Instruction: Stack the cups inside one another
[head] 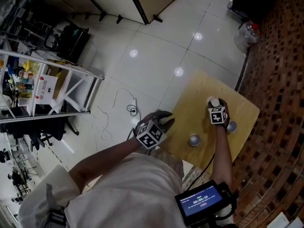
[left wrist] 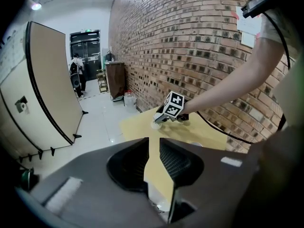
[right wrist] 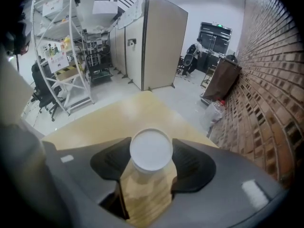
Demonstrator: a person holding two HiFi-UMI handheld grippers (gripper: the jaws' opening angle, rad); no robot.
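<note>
Your right hand-held gripper (head: 216, 107) pinched the white cup (right wrist: 151, 149) at its jaw tips, on the far part of the counter (head: 199, 91). Your left hand-held gripper (left wrist: 153, 152) hung empty, jaws slightly apart, at the counter's edge. Two grey cups (head: 194, 139) (head: 231, 126) stood nearer you.

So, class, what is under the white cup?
The yellow table shows below the cup. The patch right under it, and anything inside, is covered by its flat white top.

Left gripper (left wrist: 154, 147) parted, right gripper (right wrist: 151, 150) clamped
</note>
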